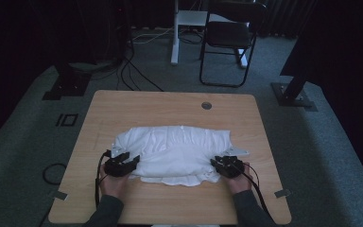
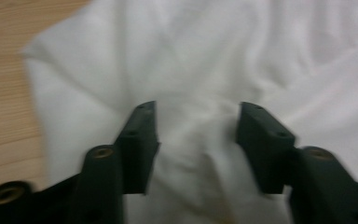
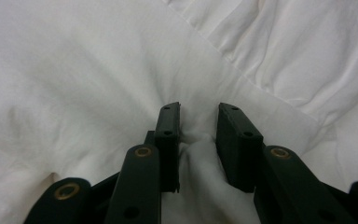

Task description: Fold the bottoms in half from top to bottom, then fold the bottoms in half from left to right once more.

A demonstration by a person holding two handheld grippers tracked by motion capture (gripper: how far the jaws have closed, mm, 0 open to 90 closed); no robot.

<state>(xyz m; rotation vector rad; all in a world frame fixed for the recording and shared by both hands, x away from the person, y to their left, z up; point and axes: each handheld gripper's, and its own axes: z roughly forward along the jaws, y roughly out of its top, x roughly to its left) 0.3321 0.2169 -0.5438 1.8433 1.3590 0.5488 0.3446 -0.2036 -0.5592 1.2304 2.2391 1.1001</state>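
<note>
A white cloth (image 1: 170, 150) lies bunched in a wide heap across the middle of the wooden table (image 1: 137, 101). My left gripper (image 1: 131, 163) rests at the heap's near left corner. In the left gripper view its jaws (image 2: 196, 109) stand apart over the cloth (image 2: 205, 56), which lies loose between them, a little blurred. My right gripper (image 1: 216, 164) sits at the near right corner. In the right gripper view its jaws (image 3: 199, 108) pinch a raised fold of the cloth (image 3: 98, 70), with creases running out from the tips.
A round cable hole (image 1: 206, 105) sits near the table's far edge. Bare wood runs along the front edge by the person's sleeves. On the carpet beyond stand a black folding chair (image 1: 229, 38) and a white desk leg (image 1: 175, 33), with cables trailing.
</note>
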